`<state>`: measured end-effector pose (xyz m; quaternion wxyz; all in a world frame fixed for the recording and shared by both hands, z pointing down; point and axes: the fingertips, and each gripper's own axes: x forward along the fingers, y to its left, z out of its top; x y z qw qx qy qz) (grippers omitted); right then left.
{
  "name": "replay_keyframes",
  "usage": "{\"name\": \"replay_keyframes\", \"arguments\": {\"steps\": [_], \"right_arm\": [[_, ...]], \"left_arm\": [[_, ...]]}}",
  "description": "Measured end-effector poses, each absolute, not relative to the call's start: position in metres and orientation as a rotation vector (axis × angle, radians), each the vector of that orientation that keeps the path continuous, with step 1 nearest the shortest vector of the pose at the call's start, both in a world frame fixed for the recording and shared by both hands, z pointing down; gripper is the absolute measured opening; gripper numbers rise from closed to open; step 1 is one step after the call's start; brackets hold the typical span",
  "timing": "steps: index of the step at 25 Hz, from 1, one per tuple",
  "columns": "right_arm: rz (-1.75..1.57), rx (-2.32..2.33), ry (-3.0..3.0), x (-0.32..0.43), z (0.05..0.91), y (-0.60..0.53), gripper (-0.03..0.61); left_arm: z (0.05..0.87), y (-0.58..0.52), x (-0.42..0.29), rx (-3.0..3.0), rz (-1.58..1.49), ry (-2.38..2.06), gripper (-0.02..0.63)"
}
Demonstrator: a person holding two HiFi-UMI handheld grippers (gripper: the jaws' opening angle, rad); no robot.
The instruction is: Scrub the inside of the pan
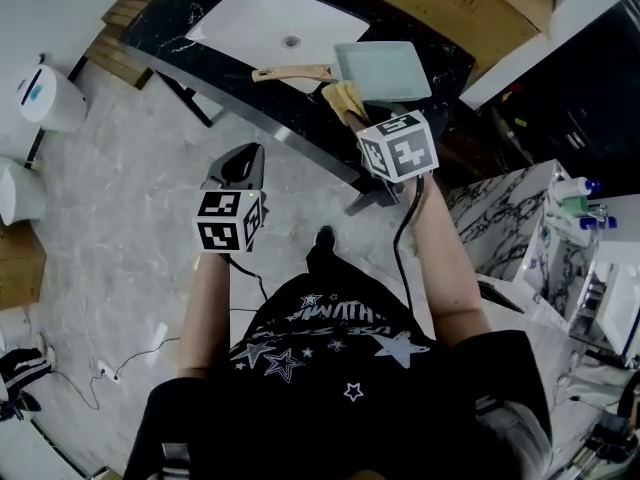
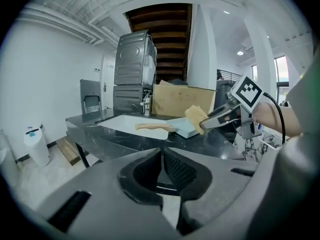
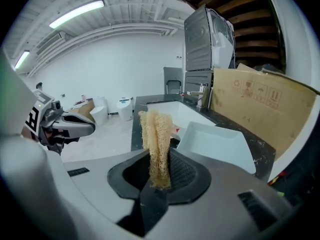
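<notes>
In right gripper (image 3: 157,181), perhaps loofah (image 3: 156,136).

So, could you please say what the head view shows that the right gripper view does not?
Only the head view: the person's black star-printed shirt and the black-and-white marker cube on the right claw. Only the right gripper view: white ceiling strip lights and stacked grey machines. Both: the yellow loofah sponge in that claw, the pale square pan, white sink and left claw.
</notes>
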<state>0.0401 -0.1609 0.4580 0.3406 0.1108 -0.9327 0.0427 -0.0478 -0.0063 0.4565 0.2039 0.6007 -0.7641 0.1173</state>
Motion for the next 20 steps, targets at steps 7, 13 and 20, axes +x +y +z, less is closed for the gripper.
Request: {"name": "replay_keyframes", "arguments": {"steps": [7, 13, 20], "right_arm": [[0.117, 0.263, -2.434, 0.062, 0.455, -0.102, 0.081], [0.129, 0.211, -2.439, 0.087, 0.456, -0.041, 0.081], [0.136, 0.171, -2.434, 0.119, 0.46, 0.018, 0.081]], "left_arm": [[0.451, 0.074, -0.025, 1.608, 0.309, -2.178, 0.02], [0.449, 0.134, 0.002, 1.573, 0.31, -2.214, 0.009], [0.443, 0.179, 0.039, 1.591, 0.304, -2.223, 0.008]]}}
